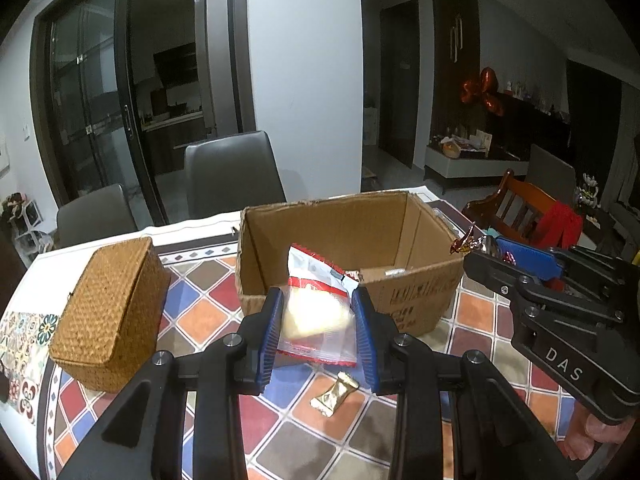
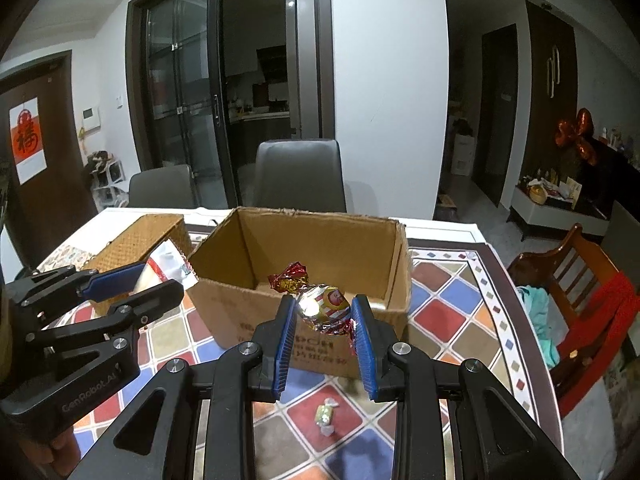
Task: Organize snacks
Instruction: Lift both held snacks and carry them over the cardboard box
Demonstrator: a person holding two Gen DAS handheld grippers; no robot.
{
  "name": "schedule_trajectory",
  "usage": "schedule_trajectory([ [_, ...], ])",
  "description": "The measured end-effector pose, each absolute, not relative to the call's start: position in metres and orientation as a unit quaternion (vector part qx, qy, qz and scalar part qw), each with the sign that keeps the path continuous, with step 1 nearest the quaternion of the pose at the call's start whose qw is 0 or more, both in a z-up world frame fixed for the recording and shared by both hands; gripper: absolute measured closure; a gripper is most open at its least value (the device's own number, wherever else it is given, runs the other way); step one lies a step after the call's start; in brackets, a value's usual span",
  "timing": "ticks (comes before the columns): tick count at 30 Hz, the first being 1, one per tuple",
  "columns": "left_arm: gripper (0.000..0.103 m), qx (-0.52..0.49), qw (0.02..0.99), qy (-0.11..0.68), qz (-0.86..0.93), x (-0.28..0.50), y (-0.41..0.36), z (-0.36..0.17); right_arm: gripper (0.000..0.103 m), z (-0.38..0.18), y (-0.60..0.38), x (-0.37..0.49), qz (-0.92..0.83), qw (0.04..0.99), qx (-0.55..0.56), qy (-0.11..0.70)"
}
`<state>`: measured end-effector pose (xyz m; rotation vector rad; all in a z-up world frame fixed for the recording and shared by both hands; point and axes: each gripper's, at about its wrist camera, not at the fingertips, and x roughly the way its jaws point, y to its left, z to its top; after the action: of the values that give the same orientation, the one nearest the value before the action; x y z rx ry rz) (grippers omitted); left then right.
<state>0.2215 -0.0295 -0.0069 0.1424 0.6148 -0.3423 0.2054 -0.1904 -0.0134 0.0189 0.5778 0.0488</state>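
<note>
A dining room at night, and below me a table [image 1: 208, 312] with a tablecloth of coloured diamonds. My left claw [image 1: 316, 320] is closed on a clear snack packet [image 1: 316, 312] with a red-and-white top; my right claw [image 2: 324, 320] is pinched on a shiny foil-wrapped candy [image 2: 324, 304]. Both hang just short of the open cardboard box [image 2: 304, 240]. A gold candy [image 1: 334, 394] and a green candy [image 2: 325, 414] lie loose on the cloth beneath, and a lidded wicker basket [image 1: 112, 312] stands to the left. The slippery packet could slide out and land short of the box. Most of the box floor is hidden from me.
</note>
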Motion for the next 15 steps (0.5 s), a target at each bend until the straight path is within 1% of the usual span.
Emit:
schedule_trajectory([
  [15,0.068,0.075,0.937,0.292,-0.174,0.245,-0.044,0.004,0.073,0.003,-0.204,0.223,0.013,0.963,0.013,0.27],
])
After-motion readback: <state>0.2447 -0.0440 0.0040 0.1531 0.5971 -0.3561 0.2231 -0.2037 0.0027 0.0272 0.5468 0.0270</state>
